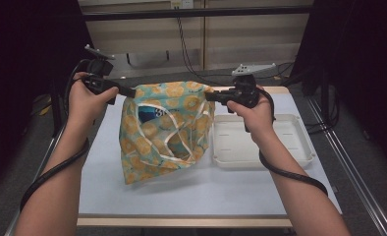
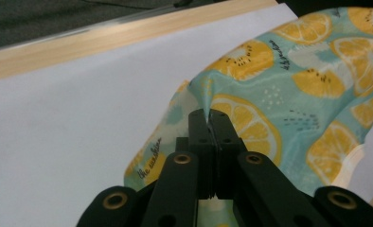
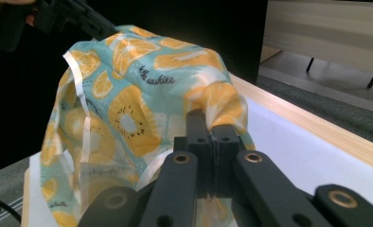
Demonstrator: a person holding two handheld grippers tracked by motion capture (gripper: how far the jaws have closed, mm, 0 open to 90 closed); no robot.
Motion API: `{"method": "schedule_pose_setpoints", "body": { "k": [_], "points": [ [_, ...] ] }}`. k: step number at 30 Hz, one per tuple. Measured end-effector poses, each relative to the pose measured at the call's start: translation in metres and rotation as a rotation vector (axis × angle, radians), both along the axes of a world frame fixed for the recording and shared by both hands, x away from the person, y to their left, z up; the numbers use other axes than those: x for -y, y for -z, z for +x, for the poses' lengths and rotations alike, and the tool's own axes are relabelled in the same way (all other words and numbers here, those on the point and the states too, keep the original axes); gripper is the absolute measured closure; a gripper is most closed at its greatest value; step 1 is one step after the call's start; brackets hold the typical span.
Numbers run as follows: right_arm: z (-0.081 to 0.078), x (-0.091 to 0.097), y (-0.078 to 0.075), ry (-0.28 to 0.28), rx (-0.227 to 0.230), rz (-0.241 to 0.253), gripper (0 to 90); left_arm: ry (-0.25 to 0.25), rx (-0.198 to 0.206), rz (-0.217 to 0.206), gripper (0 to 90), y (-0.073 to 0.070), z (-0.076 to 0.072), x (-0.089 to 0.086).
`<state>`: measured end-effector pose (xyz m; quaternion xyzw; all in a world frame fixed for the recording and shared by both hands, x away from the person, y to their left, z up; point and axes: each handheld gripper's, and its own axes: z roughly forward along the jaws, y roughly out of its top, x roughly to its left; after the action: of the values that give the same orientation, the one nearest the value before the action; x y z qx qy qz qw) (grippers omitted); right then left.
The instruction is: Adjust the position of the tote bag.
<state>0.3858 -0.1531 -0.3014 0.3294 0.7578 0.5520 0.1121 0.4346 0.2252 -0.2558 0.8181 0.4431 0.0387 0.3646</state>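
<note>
1. Left gripper [image 2: 208, 115]: jaws pressed together with no visible gap, a fold of the fabric bag [image 2: 288, 90] pinched between the tips. In the high view this gripper [image 1: 131, 92] grips the bag's upper left corner.
2. Right gripper [image 3: 212, 128]: jaws likewise clamped tight on a bunched fold of the bag [image 3: 128, 109]. In the high view it [image 1: 208, 96] grips the upper right corner.
3. Count: two grippers, one bag, one tray, one table.
4. Bag [image 1: 164, 130]: teal cloth printed with orange citrus slices, held up by both top corners, mouth spread between the grippers and facing the person. White seam strips and a dark blue item show inside. Its lower end rests on the table.
5. Tray [image 1: 299, 147]: white, shallow, rectangular, lying flat just beside the bag on the person's right.
6. Table [image 1: 103, 162]: white surface with a pale wooden edge.
7. Person's left hand [image 1: 86, 103] and right hand [image 1: 255, 115] each hold a gripper above the table's far half; black cables trail along both forearms.
</note>
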Motion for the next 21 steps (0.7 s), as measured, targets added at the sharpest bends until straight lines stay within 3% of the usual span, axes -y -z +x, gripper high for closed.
{"method": "schedule_pose_setpoints", "body": {
  "k": [11,14,17,19,21],
  "points": [
    [0.004,-0.009,0.017,0.002,-0.030,-0.003,89.5,0.007,-0.045,-0.002,89.7,0.025,0.001,0.001],
    [0.004,-0.010,0.021,-0.004,-0.034,0.001,89.6,-0.003,-0.056,-0.030,89.5,0.031,0.000,0.000],
    [0.004,-0.009,0.021,-0.002,-0.033,0.005,89.5,-0.021,-0.046,-0.044,87.1,0.030,-0.001,-0.003],
    [0.003,-0.009,0.019,-0.004,-0.031,0.000,89.5,-0.036,-0.053,-0.030,82.9,0.028,-0.001,-0.005],
    [0.003,-0.010,0.019,-0.007,-0.032,-0.008,89.5,-0.046,-0.052,-0.051,82.2,0.024,-0.002,-0.006]
  ]
}}
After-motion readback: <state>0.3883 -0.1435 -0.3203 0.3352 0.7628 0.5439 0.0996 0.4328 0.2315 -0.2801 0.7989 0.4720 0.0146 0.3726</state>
